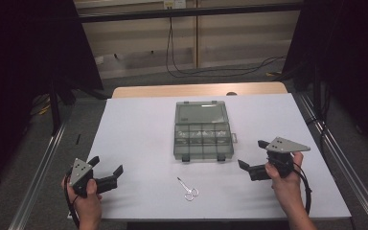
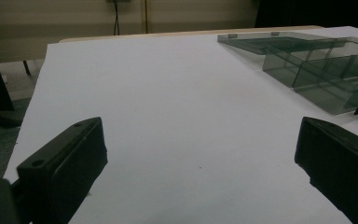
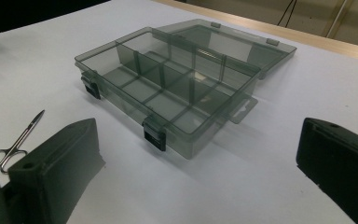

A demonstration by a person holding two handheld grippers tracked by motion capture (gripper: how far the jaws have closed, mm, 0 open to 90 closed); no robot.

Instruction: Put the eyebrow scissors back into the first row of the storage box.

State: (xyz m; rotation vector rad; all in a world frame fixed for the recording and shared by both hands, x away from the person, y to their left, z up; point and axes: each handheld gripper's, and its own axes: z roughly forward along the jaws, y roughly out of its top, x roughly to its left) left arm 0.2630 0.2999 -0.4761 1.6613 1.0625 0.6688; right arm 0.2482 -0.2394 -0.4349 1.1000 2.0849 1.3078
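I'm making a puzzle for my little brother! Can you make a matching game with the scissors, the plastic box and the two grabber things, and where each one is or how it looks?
Things:
1. scissors
2. compartment box
3. left gripper
4. right gripper

Descriptions:
A. lid open, middle of the white table
B. held open at the table's near left
C. lying flat near the front edge, between the hands
D. held open at the table's near right

Pairs: 1-C, 2-A, 3-B, 4-D
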